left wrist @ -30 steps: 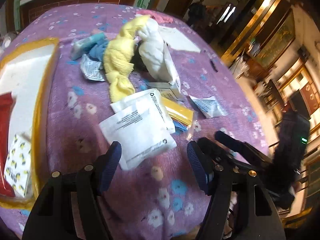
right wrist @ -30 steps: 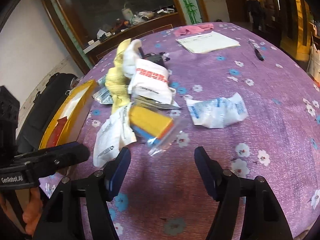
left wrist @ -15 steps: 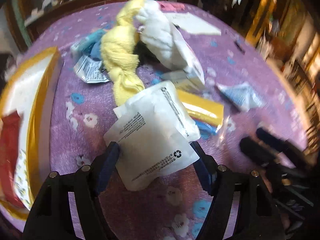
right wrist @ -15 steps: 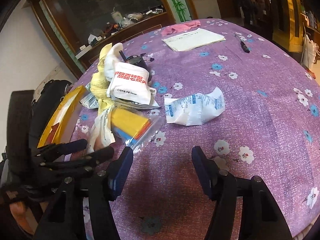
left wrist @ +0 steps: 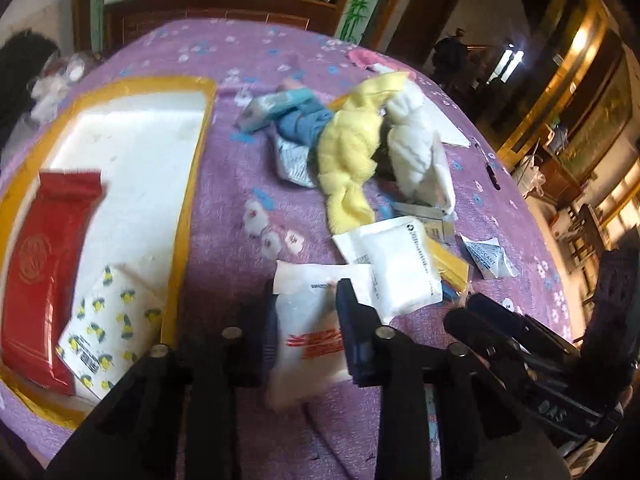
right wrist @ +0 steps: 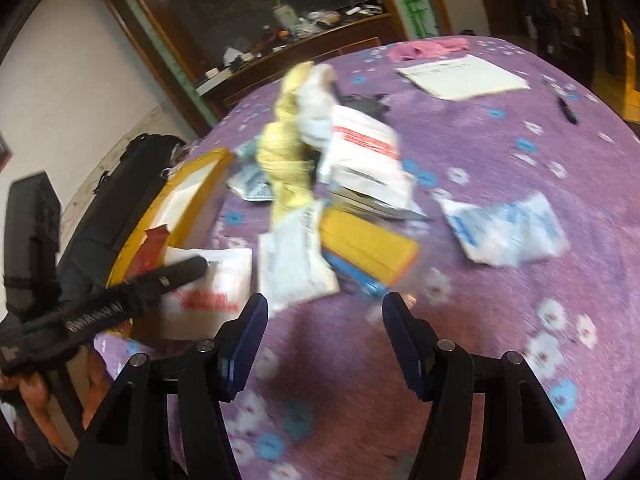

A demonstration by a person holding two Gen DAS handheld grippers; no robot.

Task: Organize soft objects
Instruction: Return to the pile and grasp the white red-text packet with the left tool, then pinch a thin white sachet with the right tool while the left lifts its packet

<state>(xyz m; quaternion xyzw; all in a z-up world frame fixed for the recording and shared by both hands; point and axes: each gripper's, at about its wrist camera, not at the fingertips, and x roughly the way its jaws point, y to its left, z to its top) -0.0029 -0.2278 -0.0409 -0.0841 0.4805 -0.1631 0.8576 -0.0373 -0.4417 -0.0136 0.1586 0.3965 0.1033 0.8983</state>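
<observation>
A: In the left wrist view, the left gripper [left wrist: 306,320] pinches a white packet with red print [left wrist: 310,344], its jaws drawn in against the packet's sides. The packet hangs near the yellow-rimmed tray [left wrist: 188,184], which already holds a red pouch [left wrist: 44,264] and a bee-print pack [left wrist: 106,320].

B: What could go wrong there?

A: The packet is soft and looks caught only along one edge, so it could slide out and fall short of the tray rim. The frame is blurred, so how deep the grip goes cannot be told.

B: And the right wrist view?

A: The right gripper [right wrist: 322,320] has its jaws spread wide and holds nothing, touching nothing. It hovers over the purple tablecloth [right wrist: 520,320], facing another white packet [right wrist: 294,264] that overlaps a yellow pack in a clear bag [right wrist: 368,248]. Closing there might snag the bag too. The yellow cloth [right wrist: 286,160] lies further back in the heap.
</observation>
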